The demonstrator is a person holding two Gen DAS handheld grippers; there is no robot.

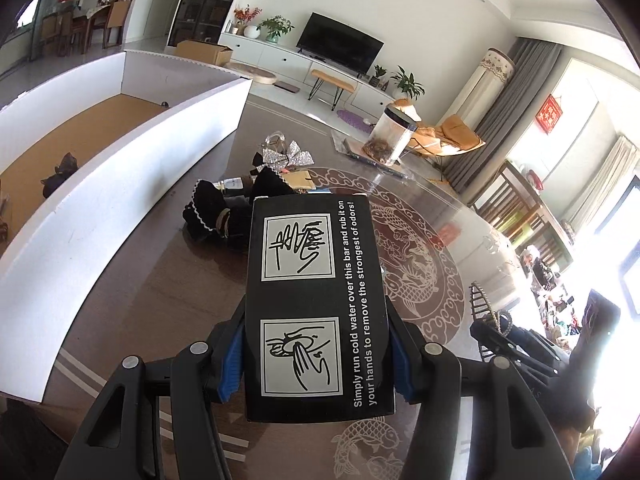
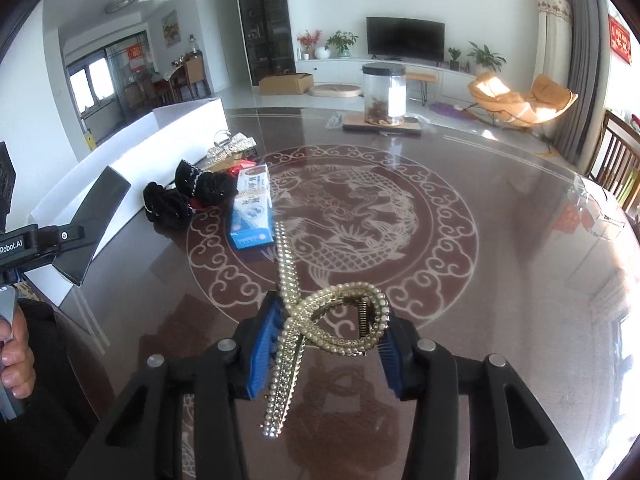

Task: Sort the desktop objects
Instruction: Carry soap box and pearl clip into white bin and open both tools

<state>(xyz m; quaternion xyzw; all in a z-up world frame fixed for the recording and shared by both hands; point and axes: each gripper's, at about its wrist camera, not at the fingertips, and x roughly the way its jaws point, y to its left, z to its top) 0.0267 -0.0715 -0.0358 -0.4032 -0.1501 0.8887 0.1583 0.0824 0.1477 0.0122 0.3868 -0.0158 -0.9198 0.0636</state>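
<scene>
Blue pads of the left gripper (image 1: 316, 354) clamp a black printed box (image 1: 316, 308), held clear above the glass-topped table (image 2: 500, 264). Right gripper (image 2: 326, 350) pinches a pearl-studded hair clip (image 2: 320, 320), also off the surface. On the table lie black lace bows (image 2: 188, 196) and a blue-white carton (image 2: 252, 210), beside the white bin (image 1: 120, 184).

A right gripper (image 2: 324, 344) with blue pads clamps a pearl-studded hair clip (image 2: 320, 320) above a dark patterned table (image 2: 460, 208). Farther left lie a blue-and-white box (image 2: 252, 212) and black, possibly fabric, items (image 2: 180, 196).
</scene>
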